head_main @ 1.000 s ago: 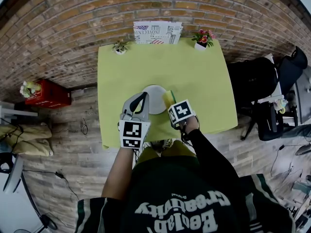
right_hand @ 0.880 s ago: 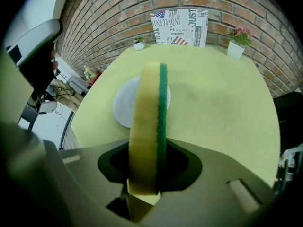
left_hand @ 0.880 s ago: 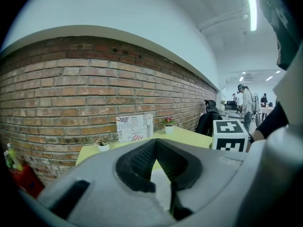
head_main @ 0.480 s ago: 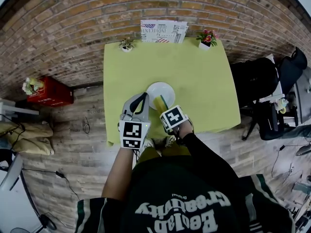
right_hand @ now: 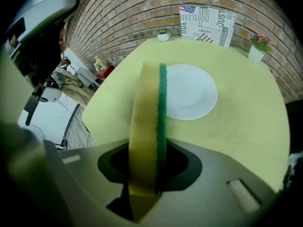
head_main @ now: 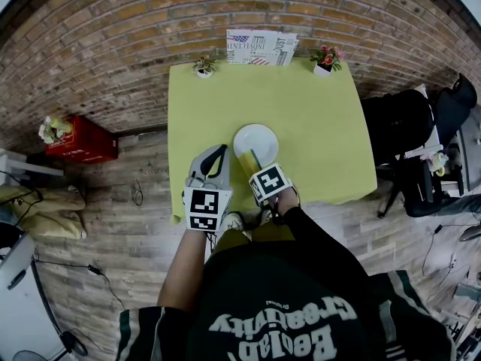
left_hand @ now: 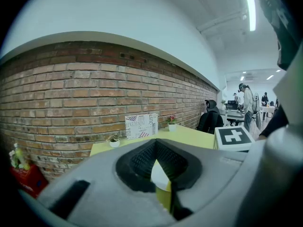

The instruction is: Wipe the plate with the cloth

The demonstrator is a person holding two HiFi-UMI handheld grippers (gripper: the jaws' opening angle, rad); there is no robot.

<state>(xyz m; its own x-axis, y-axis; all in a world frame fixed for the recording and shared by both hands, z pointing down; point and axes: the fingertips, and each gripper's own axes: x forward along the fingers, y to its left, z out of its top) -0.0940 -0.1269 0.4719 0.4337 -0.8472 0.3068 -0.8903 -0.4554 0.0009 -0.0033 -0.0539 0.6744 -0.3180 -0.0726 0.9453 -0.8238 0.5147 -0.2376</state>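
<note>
One sponge (right_hand: 147, 122) in right tool (right_hand: 145, 173), "INNOCENT" box (right_hand: 207, 19)

Office/lab-type open space, staged corner: brick wall (head_main: 113, 36), wood-plank floor (head_main: 113, 224), black office chair (head_main: 394, 130) next to desk (head_main: 316, 119), ceiling strip lights (left_hand: 250, 11), ppl standing (left_hand: 247, 109) at workstations in bkgd.

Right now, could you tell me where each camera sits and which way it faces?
Head view: on the person's head, looking down at the green table; left gripper, right gripper, forearms and torso show.
Left gripper view: on the left gripper, facing the brick wall; its jaws fill the foreground.
Right gripper view: on the right gripper, facing the white plate; its jaws clamp a yellow-green sponge.
Shared: the plate, in head and right gripper views.
</note>
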